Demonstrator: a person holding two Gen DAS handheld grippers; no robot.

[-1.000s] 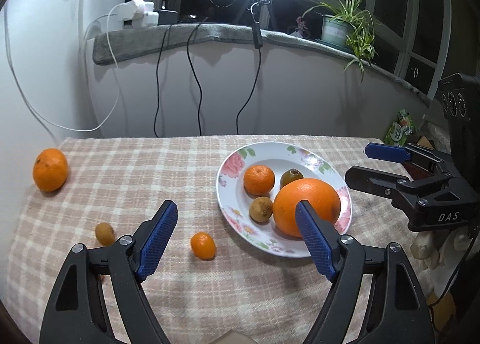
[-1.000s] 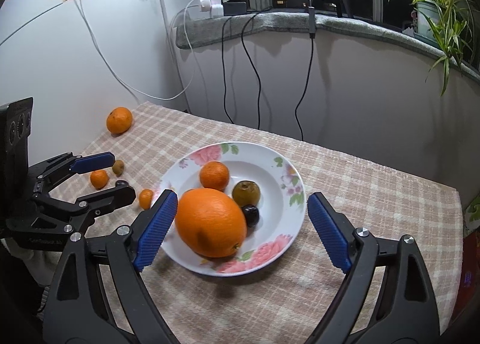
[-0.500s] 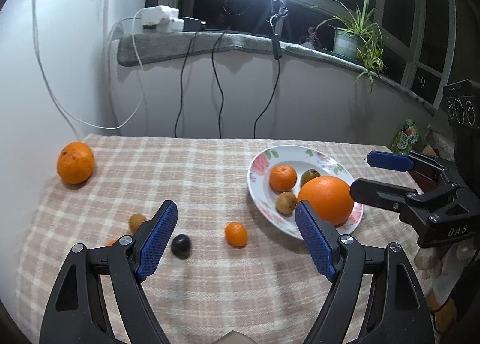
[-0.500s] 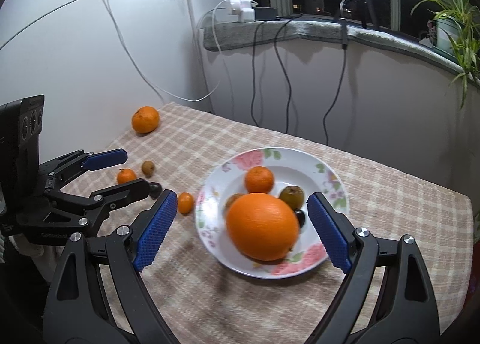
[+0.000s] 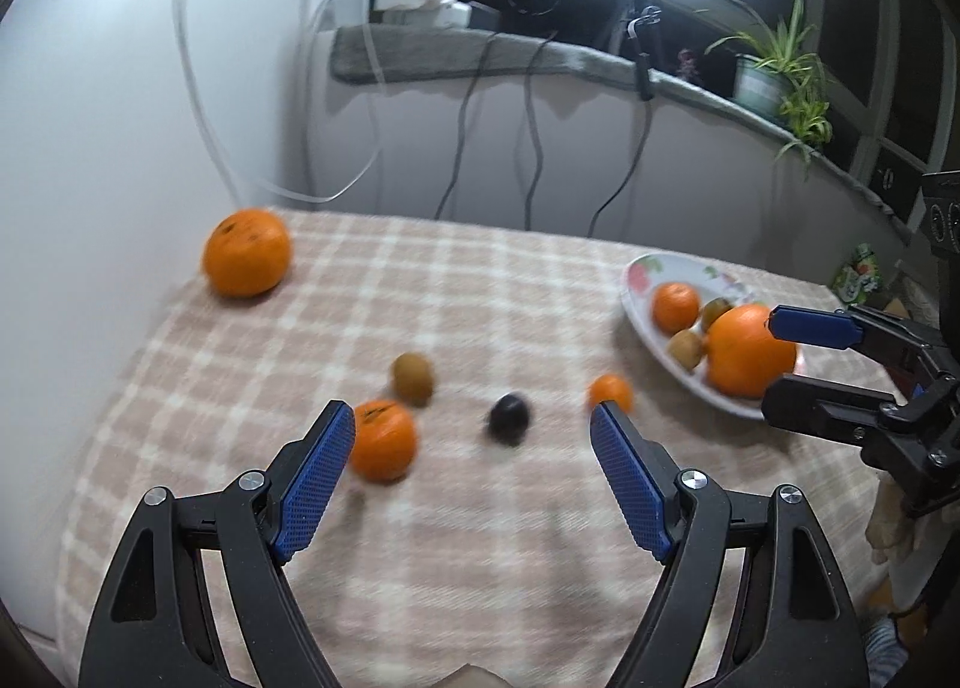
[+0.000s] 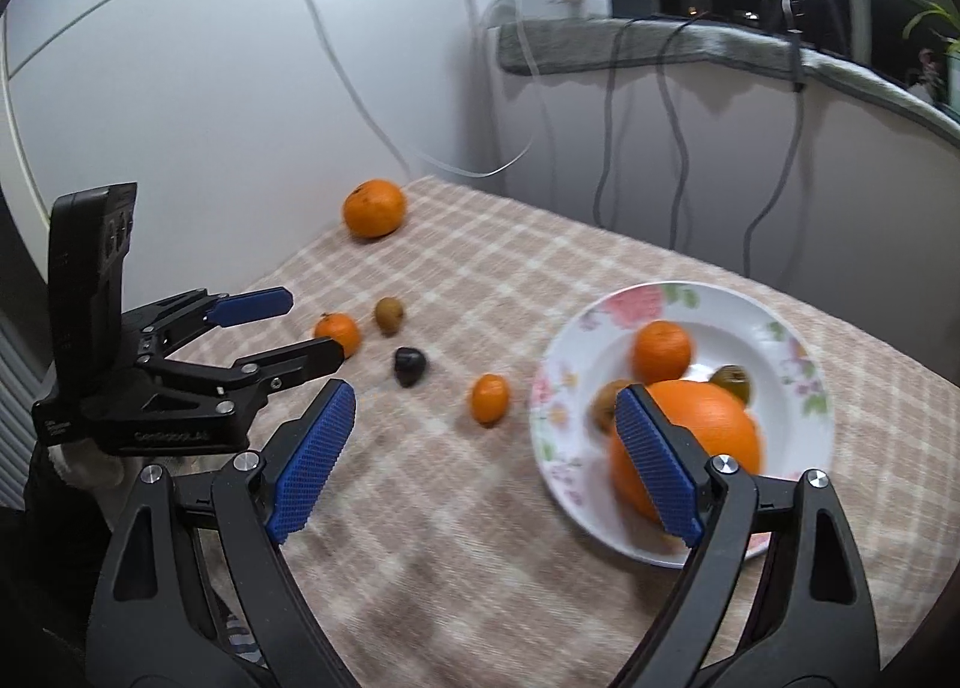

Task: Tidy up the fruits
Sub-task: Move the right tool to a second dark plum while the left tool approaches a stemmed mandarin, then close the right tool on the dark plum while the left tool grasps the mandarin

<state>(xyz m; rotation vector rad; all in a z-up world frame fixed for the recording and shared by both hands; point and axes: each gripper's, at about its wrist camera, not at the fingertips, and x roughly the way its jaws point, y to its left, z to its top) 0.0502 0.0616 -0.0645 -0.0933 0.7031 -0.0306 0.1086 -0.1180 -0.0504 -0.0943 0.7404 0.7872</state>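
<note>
My left hand-held gripper (image 5: 471, 424) released, jaws wide, nothing between pads, hovering over desk (image 5: 492, 568). Small mandarin (image 5: 382, 439) just beside its left pad; kiwi (image 5: 413, 377) just beyond that; dark plum (image 5: 509, 418) ahead, centre; tiny orange (image 5: 611, 392) by right pad tip. Big mandarin (image 5: 246, 259) far ahead-left. My right hand-held gripper (image 6: 483, 418) released too, empty. Floral plate (image 6: 780, 328) behind its right finger, holding large orange (image 6: 714, 430).
</note>
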